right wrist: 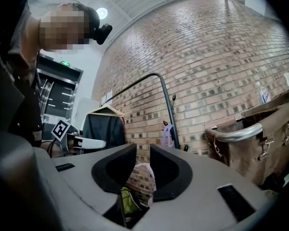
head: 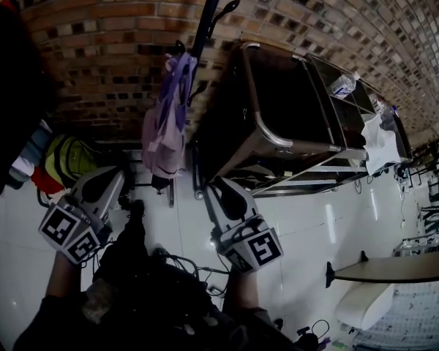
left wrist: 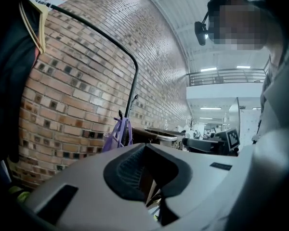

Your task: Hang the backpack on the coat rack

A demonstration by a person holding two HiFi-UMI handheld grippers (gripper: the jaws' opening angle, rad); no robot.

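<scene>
The purple backpack [head: 163, 126] hangs on the coat rack [head: 207, 17] against the brick wall [head: 95, 42], well apart from both claws. The head view hides their gaps. The gripper views show them: the left claw [left wrist: 145, 158] has its pads together and is empty. The right claw [right wrist: 142, 158] stands narrowly apart, holding nothing.

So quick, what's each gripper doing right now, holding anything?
Left gripper: jaws closed, nothing held.
Right gripper: jaws open, nothing between them.
</scene>
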